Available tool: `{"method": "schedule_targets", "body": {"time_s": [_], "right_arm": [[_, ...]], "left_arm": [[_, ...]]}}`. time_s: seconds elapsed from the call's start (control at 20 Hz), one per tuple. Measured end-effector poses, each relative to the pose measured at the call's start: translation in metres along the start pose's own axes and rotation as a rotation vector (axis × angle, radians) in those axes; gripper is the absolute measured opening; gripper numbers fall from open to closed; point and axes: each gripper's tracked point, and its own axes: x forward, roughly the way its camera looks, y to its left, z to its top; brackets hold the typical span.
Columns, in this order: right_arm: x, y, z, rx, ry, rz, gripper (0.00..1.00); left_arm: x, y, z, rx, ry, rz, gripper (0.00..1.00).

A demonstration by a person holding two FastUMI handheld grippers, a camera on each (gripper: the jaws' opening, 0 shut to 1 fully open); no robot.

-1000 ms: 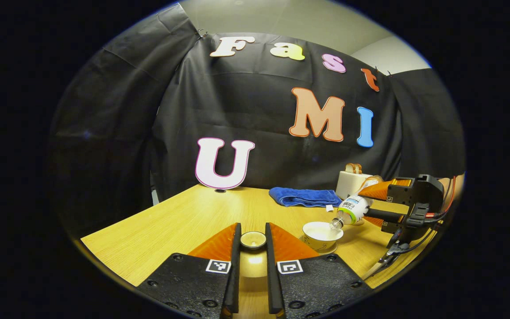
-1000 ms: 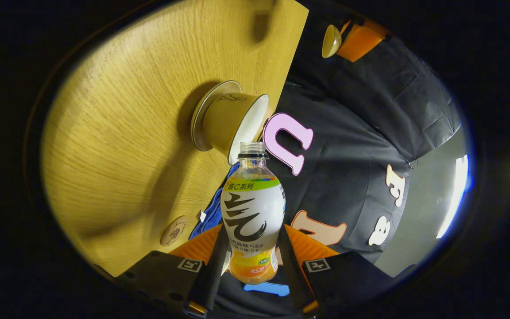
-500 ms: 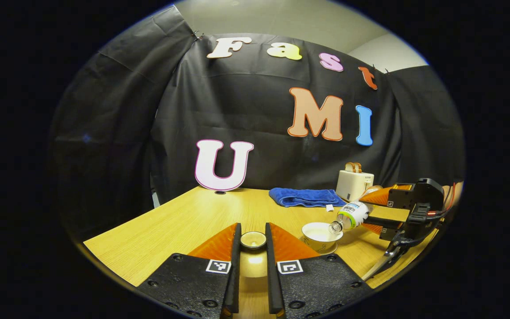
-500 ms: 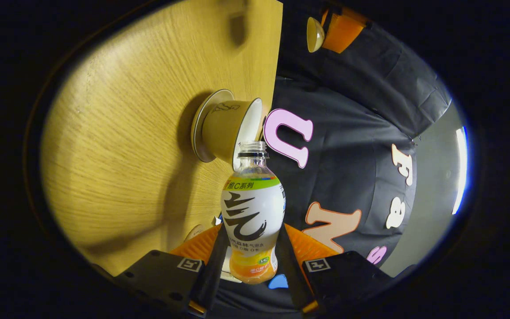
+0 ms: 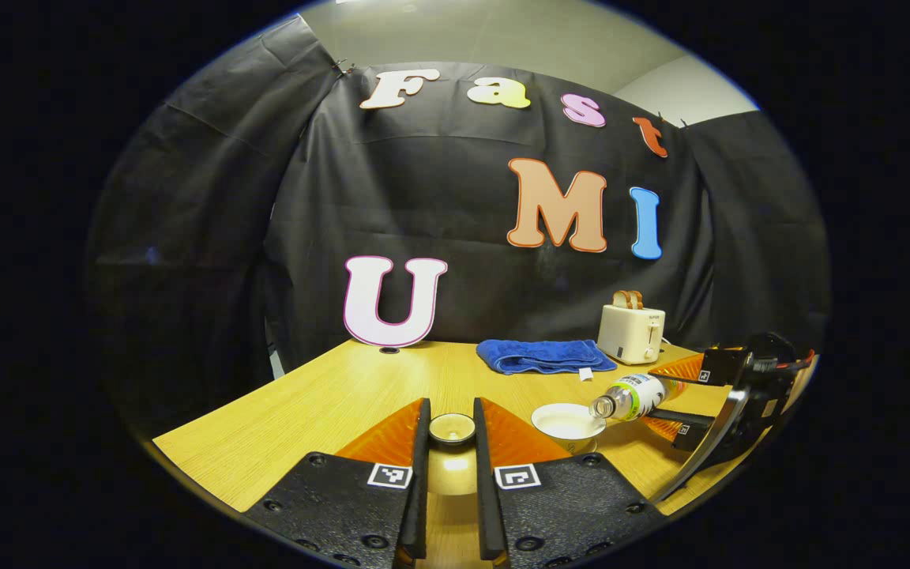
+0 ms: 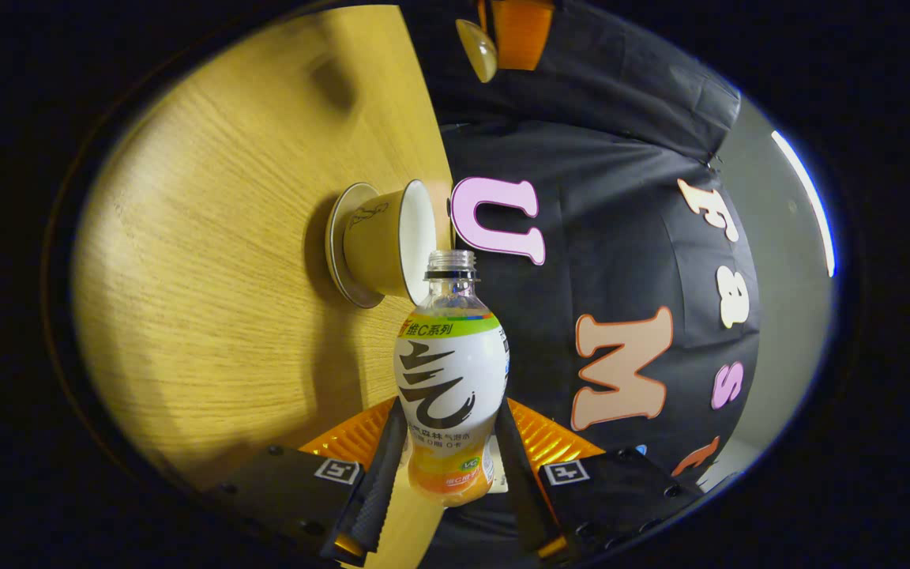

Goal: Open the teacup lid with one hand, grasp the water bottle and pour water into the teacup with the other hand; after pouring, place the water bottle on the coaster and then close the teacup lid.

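My left gripper (image 5: 450, 431) is shut on the small round teacup lid (image 5: 452, 427), held above the table's near edge. To its right stands the open teacup (image 5: 567, 423), white inside. The water bottle (image 5: 635, 396) lies tipped nearly flat with its open mouth at the cup's rim, and my right gripper (image 5: 680, 403) is shut on it. In the right gripper view the bottle (image 6: 452, 371) points ahead between the fingers (image 6: 380, 474), its mouth beside the teacup (image 6: 388, 241) on its saucer. The lid (image 6: 477, 49) and my left gripper appear far off at the top.
A blue folded towel (image 5: 543, 354) and a white toaster (image 5: 632, 332) sit at the back of the wooden table (image 5: 329, 395). A person's hand holds the right gripper at the right edge.
The right gripper has rolled further and sunk, bringing the bottle from a steep downward tilt to nearly level at the cup's rim. The left gripper and lid have hardly moved.
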Motion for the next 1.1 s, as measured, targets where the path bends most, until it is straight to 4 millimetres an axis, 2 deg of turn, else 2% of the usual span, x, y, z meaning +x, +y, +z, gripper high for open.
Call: {"method": "schedule_targets", "body": {"time_s": [0.1,0.25,0.6,0.7,1.1], "right_arm": [[-0.01,0.004,-0.005,0.13,0.015,0.007,0.66],[-0.014,0.001,-0.004,0.305,0.015,0.007,0.66],[-0.022,-0.015,-0.002,0.697,0.015,0.029,0.69],[-0.025,-0.023,-0.003,0.757,0.011,0.018,0.67],[-0.035,-0.017,-0.026,0.908,0.043,0.005,0.67]], "left_arm": [[0.003,-0.007,0.0,0.007,0.005,-0.015,0.23],[0.008,-0.013,0.004,0.031,-0.005,-0.027,0.24],[0.029,-0.037,0.003,0.037,0.008,-0.088,0.23],[0.036,-0.046,0.003,0.046,0.008,-0.107,0.23],[0.065,-0.08,-0.015,0.077,0.05,-0.157,0.24]]}}
